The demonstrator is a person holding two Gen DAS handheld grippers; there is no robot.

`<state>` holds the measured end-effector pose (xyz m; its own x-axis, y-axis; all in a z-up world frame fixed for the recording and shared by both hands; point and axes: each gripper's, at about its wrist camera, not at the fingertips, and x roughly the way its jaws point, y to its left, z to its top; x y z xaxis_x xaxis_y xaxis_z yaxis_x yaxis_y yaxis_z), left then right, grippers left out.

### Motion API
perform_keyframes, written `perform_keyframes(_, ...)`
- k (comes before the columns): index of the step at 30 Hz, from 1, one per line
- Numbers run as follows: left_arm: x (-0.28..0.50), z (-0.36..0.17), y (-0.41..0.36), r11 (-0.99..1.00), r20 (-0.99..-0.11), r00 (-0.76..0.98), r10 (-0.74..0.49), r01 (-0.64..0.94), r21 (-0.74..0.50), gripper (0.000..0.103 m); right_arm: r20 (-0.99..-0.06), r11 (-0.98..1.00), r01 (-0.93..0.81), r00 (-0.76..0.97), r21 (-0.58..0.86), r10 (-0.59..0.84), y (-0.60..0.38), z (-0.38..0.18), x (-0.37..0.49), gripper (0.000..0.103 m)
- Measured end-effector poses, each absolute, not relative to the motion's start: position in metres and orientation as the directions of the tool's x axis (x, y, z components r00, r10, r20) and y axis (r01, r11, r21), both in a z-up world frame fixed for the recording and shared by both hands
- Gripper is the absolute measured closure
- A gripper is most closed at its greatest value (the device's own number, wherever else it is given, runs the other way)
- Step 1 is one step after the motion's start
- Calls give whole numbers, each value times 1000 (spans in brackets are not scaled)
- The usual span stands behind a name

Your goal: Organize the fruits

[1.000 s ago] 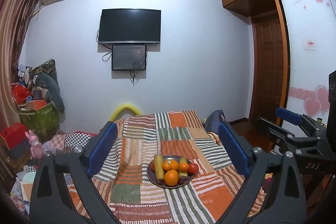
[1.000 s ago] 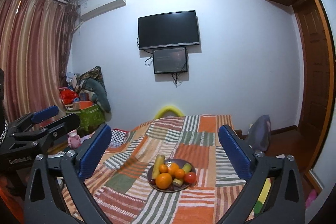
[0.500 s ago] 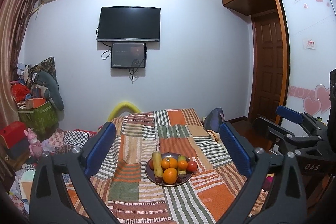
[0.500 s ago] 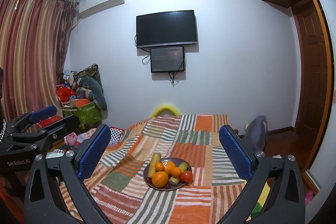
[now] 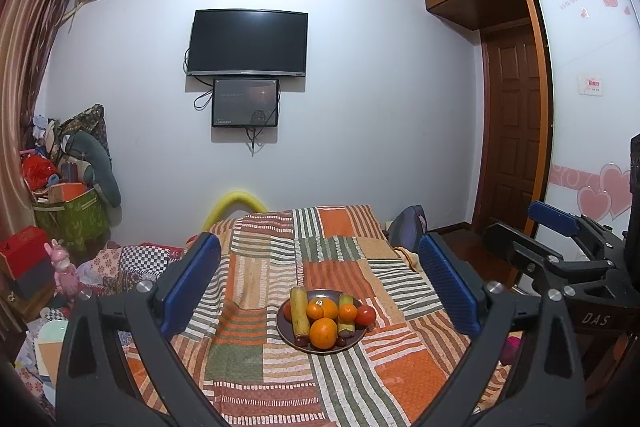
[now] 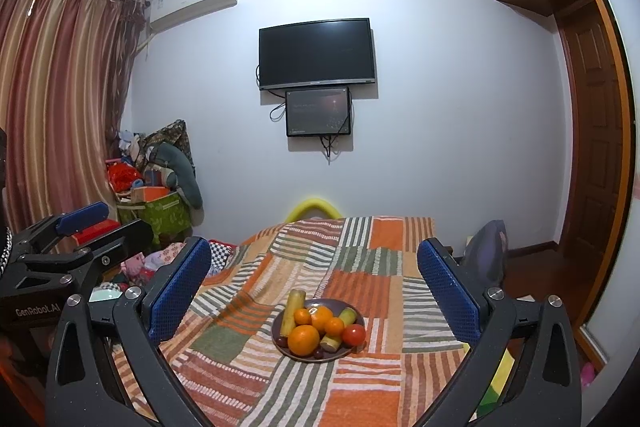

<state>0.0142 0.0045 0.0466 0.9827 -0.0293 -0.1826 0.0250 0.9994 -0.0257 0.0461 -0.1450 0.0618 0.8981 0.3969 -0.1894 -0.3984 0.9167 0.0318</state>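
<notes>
All the fruit sits together on a dark round plate point(image 5: 316, 347), which rests on the striped patchwork cover point(image 5: 256, 279) of a bed or bench; which it is cannot be told, since the cover hides the frame. On the plate, seen from the left wrist, a large orange point(image 5: 323, 332) lies at 6 o'clock, a long yellow-green stalk piece point(image 5: 299, 310) at 9 o'clock, a shorter stalk piece point(image 5: 346, 314) toward 3 o'clock with a red tomato point(image 5: 365, 315) just beside it at the rim, and smaller oranges point(image 5: 323, 309) heaped in the middle. Small dark round fruits point(image 5: 301, 340) peek out at the near rim; whether they are grapes, dates or something else is too small to tell.

The left hand-held gripper point(image 5: 320, 285) and the right hand-held gripper point(image 6: 314, 287) both hang well back from the plate, fingers spread wide with nothing between the blue pads, each framing the plate dead centre. That pose suits either lining up on the fruit or standing clear of it. A plate already gathered like this fits a pile waiting to be sorted as well as one just sorted.

No second dish or target spot shows in either view. The near edge of the cover is cut off by the gripper frames, and each gripper appears only in part at the edge of the other's view.
</notes>
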Motion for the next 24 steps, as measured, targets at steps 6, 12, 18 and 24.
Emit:
perform_keyframes(6,14,47,4,999,-182,983,-30,26,-25,2,-189,917,-398,898,30,396,-145,63,46,0)
perform_keyframes(12,15,47,3,999,-182,983,-30,26,-27,2,-187,918,-395,900,32,394,-146,65,46,0)
perform_keyframes(18,16,48,2,999,-184,982,-30,26,-23,2,-187,919,-392,901,33,391,-147,65,45,0)
perform_keyframes(24,15,48,1,999,-183,982,-36,32,-25,2,-185,919,-393,901,35,392,-148,66,44,0)
